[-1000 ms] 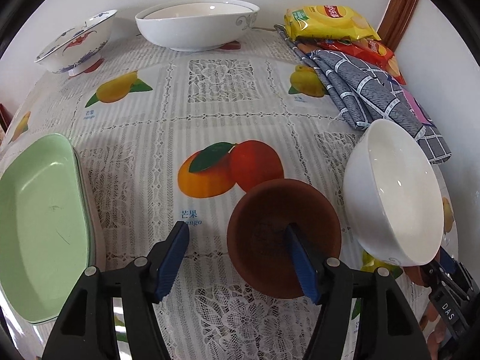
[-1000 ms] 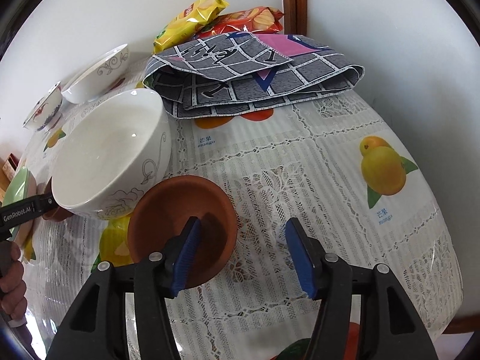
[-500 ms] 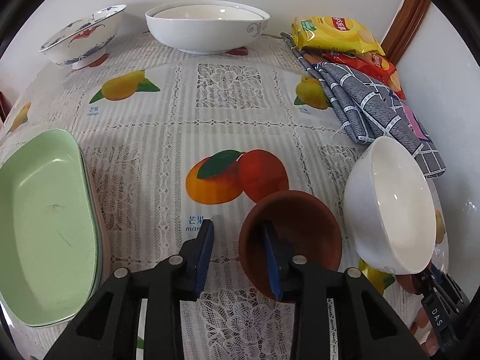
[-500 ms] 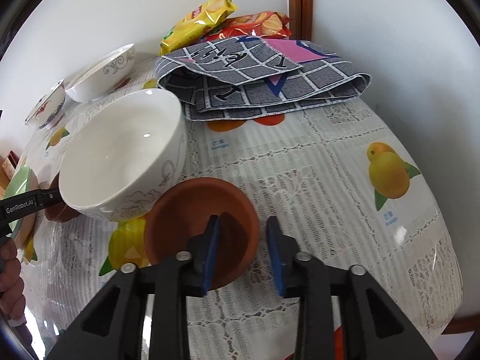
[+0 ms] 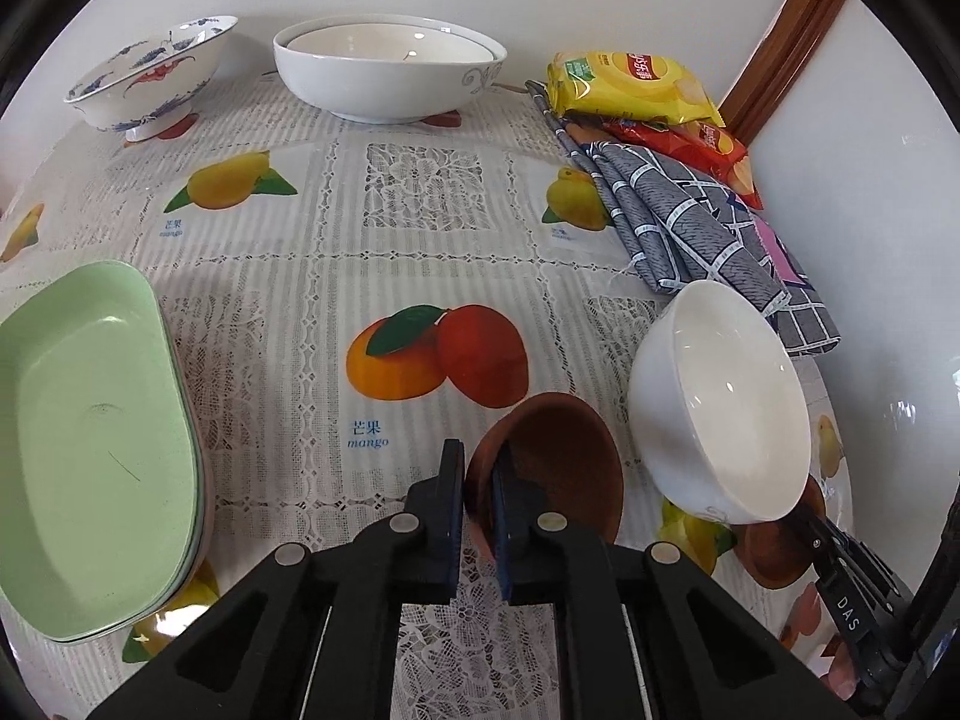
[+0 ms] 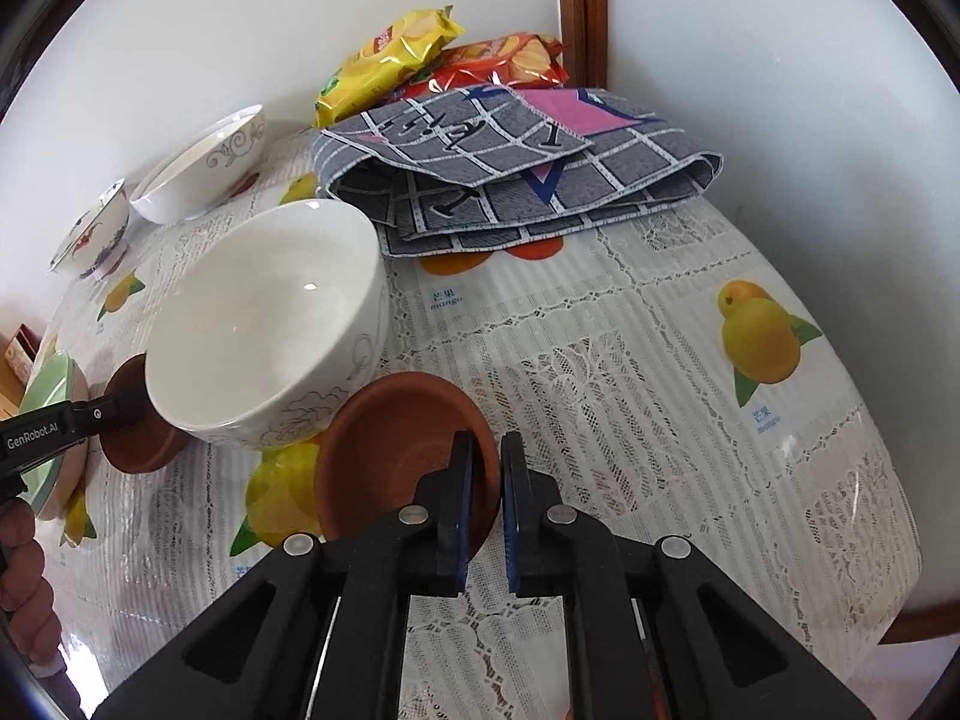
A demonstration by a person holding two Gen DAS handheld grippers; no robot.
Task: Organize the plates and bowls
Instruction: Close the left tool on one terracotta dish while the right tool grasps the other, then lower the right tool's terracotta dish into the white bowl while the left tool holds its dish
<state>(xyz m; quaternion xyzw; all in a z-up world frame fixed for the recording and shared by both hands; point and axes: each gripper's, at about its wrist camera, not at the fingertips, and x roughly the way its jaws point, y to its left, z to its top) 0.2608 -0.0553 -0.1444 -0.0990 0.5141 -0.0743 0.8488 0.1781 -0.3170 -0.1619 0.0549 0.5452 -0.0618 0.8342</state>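
Note:
My left gripper [image 5: 478,474] is shut on the rim of a small brown saucer [image 5: 561,462], which is tilted up off the cloth. My right gripper [image 6: 486,468] is shut on the rim of a second brown saucer [image 6: 396,456]. A white bowl [image 5: 720,402] stands between the two saucers; it also shows in the right wrist view [image 6: 264,324]. The left saucer [image 6: 135,426] and the left gripper's arm show at the left of the right wrist view. Green plates [image 5: 78,444] are stacked at the left.
A large white bowl [image 5: 390,69] and a blue-patterned bowl [image 5: 144,75] stand at the back by the wall. A folded grey cloth [image 5: 690,222] and snack bags [image 5: 630,87] lie at the back right. The table's right edge [image 6: 900,588] is close.
Both grippers have closed from wide open onto the rims of their brown saucers. The left saucer has tipped up.

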